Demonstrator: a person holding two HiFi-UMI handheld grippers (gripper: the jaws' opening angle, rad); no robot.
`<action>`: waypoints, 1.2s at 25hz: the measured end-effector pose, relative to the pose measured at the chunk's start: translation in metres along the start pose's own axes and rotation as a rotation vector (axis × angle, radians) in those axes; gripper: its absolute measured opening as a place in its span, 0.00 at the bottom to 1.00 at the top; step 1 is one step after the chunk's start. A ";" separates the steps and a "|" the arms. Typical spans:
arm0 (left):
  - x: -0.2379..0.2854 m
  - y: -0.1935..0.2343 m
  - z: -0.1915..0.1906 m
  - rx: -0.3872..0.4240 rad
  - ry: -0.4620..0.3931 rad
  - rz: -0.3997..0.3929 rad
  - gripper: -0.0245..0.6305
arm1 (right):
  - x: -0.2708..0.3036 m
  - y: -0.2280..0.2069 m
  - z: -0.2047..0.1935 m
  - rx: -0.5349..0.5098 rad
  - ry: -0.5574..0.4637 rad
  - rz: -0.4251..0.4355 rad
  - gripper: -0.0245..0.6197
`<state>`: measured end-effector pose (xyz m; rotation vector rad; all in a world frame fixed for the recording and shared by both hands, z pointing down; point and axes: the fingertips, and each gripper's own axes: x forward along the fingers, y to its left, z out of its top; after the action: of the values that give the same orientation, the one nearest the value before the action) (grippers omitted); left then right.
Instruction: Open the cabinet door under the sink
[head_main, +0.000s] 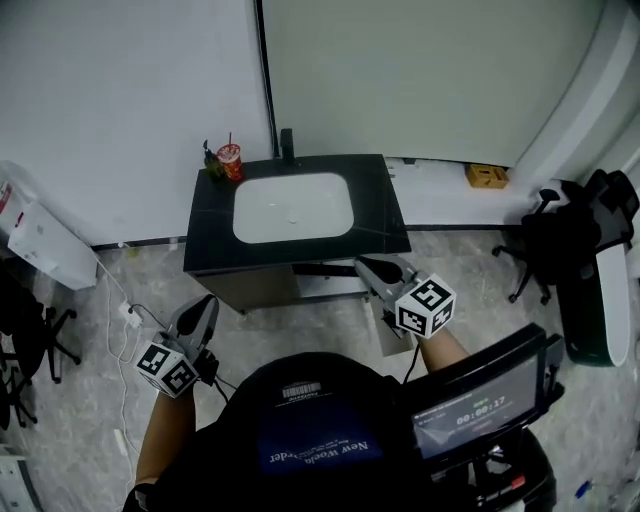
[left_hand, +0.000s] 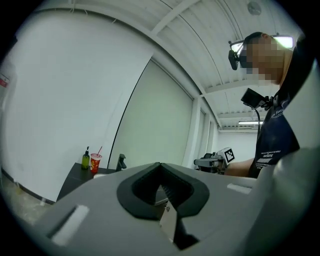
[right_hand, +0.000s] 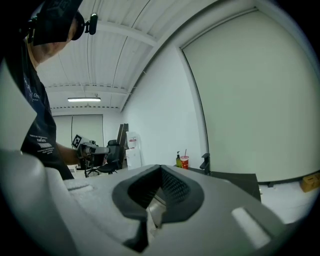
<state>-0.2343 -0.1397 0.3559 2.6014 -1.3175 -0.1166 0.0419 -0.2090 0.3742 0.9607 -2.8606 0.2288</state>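
The sink cabinet has a black countertop (head_main: 375, 200) with a white basin (head_main: 292, 208). Only a strip of its front (head_main: 255, 287) shows below the counter's edge in the head view. Whether the door stands ajar I cannot tell from above. My left gripper (head_main: 205, 303) hangs left of the cabinet's front corner, jaws shut and empty; its own view has the left gripper (left_hand: 160, 166) pointing level past the counter. My right gripper (head_main: 366, 266) is at the front's right part, just under the counter's edge, shut on nothing. The right gripper (right_hand: 161, 169) touches nothing in its own view.
A green bottle (head_main: 211, 163), a red cup (head_main: 230, 160) and a black faucet (head_main: 287, 143) stand at the counter's back. A white unit (head_main: 45, 240) and a cable (head_main: 125, 312) lie at left. A black office chair (head_main: 560, 240) stands at right. A pale panel (head_main: 387, 338) is below my right gripper.
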 end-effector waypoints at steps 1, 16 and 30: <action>0.003 0.005 0.002 0.003 0.001 -0.017 0.04 | 0.005 0.001 -0.001 0.005 0.002 -0.010 0.04; 0.112 0.047 0.023 -0.023 -0.010 -0.032 0.04 | 0.056 -0.094 0.010 -0.005 0.015 0.016 0.04; 0.221 0.066 0.015 -0.071 0.009 0.083 0.04 | 0.121 -0.200 0.038 0.035 0.009 0.225 0.04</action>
<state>-0.1572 -0.3572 0.3631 2.4823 -1.3894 -0.1348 0.0648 -0.4449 0.3775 0.6398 -2.9630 0.3026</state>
